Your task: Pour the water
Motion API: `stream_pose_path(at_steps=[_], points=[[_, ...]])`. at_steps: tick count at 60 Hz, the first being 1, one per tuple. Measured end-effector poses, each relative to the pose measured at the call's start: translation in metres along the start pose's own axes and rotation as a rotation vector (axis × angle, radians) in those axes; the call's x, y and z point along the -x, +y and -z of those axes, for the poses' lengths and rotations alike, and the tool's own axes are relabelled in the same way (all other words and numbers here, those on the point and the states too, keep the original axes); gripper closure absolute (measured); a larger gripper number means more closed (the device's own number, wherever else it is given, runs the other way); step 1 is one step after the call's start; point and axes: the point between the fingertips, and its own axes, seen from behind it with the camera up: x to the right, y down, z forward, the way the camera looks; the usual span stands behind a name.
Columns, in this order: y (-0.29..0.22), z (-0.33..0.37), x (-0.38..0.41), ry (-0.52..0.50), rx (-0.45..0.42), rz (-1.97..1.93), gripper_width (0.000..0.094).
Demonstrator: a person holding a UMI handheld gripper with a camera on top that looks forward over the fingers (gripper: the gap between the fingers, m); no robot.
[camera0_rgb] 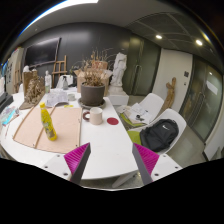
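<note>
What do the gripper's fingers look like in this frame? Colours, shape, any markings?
The gripper shows two fingers with magenta pads on their inner faces, each tapering to a point, with dark outer edges. No cables, markings or sleeve are visible.

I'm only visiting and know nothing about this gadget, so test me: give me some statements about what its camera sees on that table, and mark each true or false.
1. The gripper holds nothing, and its pink-padded fingers stand apart. True.
2. A yellow bottle stands upright on the white table. True.
3. The yellow bottle is clamped between the fingers. False: it stands well beyond them, on a tan mat.
4. A potted plant sits farther back on the table than the white mug. True.
5. The black backpack lies on the table beside the mug. False: it rests on a white chair next to the table.
</note>
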Motion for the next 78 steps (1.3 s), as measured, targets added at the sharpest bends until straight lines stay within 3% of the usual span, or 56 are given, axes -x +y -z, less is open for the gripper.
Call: stream_pose_path(at_steps=[8, 33, 42, 51, 58, 64, 78], points=[[0.005, -0.004, 0.029, -0.033, 0.009, 0.012, 0.0075], [0.028, -0.059, 0.252, -0.221, -0.018, -0.003, 0.0075], [0.014, -0.113, 0.314, -0.245, -0.074, -0.011, 0.0073], [-0.002, -0.169, 0.347, -0.206, -0.118, -0.017, 0.0085], [-0.014, -0.197, 0.363, -0.197, -0.153, -0.054, 0.0227], [-0.020, -0.210, 0.360, -0.155, -0.168, -0.059, 0.0451], [-0.023, -0.216, 0.362, -0.192, -0.141, -0.119, 0.0624]])
